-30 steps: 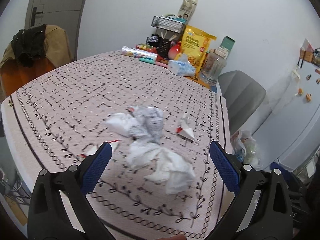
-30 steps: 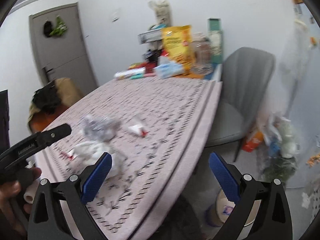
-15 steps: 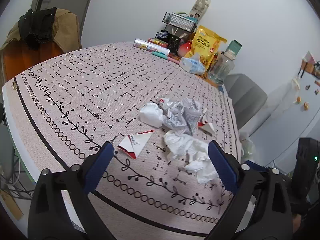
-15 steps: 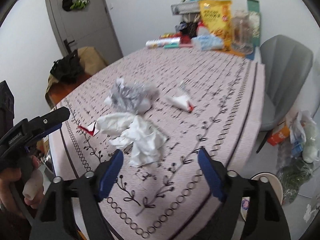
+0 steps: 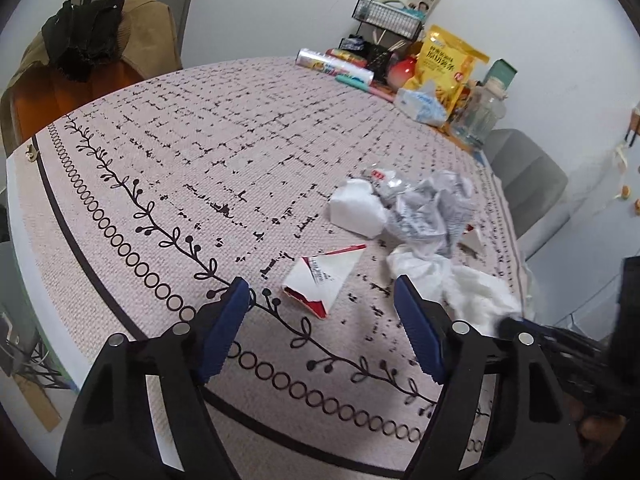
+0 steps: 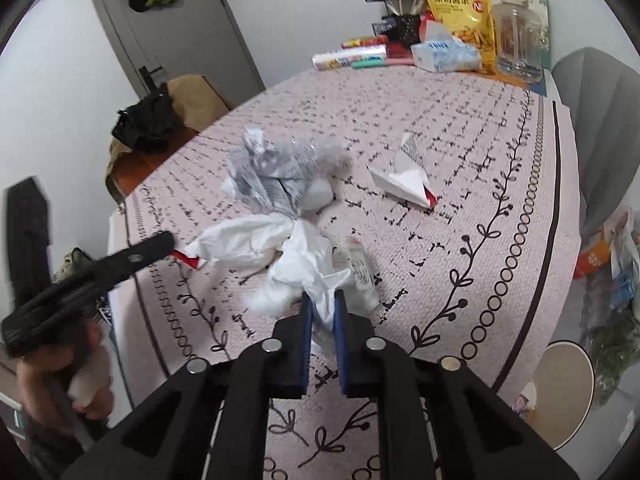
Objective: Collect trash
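Trash lies on the patterned tablecloth [image 5: 160, 184]. My right gripper [image 6: 322, 300] is shut on the near corner of a crumpled white tissue [image 6: 296, 256], also in the left wrist view [image 5: 452, 284]. Behind it lie a crumpled grey printed wrapper [image 6: 276, 176] [image 5: 428, 212], a white wad [image 5: 356, 208] and a small clear packet [image 6: 360, 268]. A folded red-and-white paper [image 5: 320, 276] lies just ahead of my open, empty left gripper [image 5: 320, 300]. Another folded paper [image 6: 408, 180] lies further right.
Groceries crowd the far table end: a yellow snack bag [image 5: 440, 64], a tissue pack [image 6: 444, 56], a glass jar [image 6: 514, 36] and a wire rack [image 5: 388, 20]. A grey chair [image 6: 600, 120] stands at the right, a clothes-draped chair [image 5: 88, 52] at the left. A bin [image 6: 560, 392] sits on the floor.
My right gripper has come down to the table and shut on the white tissue. My left gripper has moved closer to the folded red-and-white paper, with its jaws narrower than before.
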Tool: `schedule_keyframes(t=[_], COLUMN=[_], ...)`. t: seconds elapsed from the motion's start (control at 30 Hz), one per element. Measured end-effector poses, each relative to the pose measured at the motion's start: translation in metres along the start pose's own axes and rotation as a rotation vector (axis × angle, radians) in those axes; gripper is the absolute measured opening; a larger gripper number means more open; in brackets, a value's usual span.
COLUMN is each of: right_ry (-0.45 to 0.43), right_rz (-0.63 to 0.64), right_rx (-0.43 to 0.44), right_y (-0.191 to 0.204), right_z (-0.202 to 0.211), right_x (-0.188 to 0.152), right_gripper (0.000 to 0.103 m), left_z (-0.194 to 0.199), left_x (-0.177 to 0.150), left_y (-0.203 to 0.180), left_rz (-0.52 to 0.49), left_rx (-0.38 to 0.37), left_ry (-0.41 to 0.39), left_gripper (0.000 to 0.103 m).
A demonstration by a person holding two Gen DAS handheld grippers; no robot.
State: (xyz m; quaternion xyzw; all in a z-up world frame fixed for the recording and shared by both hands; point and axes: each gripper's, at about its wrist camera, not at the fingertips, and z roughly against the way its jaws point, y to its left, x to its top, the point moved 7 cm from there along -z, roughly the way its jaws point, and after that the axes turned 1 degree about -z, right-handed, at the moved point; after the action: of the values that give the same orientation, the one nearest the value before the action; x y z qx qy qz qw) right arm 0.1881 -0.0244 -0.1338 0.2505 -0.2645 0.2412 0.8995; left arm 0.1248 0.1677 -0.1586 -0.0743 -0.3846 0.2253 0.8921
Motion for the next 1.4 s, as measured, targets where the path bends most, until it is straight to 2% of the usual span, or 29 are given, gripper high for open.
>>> schedule_keyframes(t=[0.17,0.3,0.4,0.53,0.7,0.87,1.1,1.4], right_ry=[-0.022,-0.033,-0.031,-0.016,0.006,-0.048,-0.143,-0.240], right_rz=[-0.002,0.022,0.043,0.067,0.064,0.053,0.025,-0.015], right_rx=[0.043,0.072,0.102,0.121,0.116,0.113,0.101,0.024], right_y=[0.002,0.010,0.018,0.027,0.024,0.017,-0.003,-0.038], right_z=[0.018,0.024,0.026,0.025,0.021,0.036,0.069,0.108], right_x=[-0.001,-0.003,-0.005,-0.011,-0.019,-0.011,0.007,0.018], right_gripper=[0.010,0.010,0.010,0.010,0.010,0.008,0.008,0.007], left_z=[-0.017,-0.020,-0.023,-0.014,0.007,0.025,0.053,0.055], left_x=[-0.004,-0.002,0.000,0.003,0.008,0.021,0.038,0.043], left_y=[0.004,0.006,0.009,0.015,0.014,0.000,-0.047,-0.114], left_rz=[0.007,0.008,0.007,0.047,0.057,0.046,-0.034,-0.132], left_rx=[0.030,0.045,0.072,0.067,0.071,0.061,0.007,-0.075], left_ry=[0.043,0.037,0.048,0.024,-0.024,-0.067,-0.142,-0.153], left_gripper=[0.060,0.048,0.016,0.005,0.005,0.005,0.005,0.005])
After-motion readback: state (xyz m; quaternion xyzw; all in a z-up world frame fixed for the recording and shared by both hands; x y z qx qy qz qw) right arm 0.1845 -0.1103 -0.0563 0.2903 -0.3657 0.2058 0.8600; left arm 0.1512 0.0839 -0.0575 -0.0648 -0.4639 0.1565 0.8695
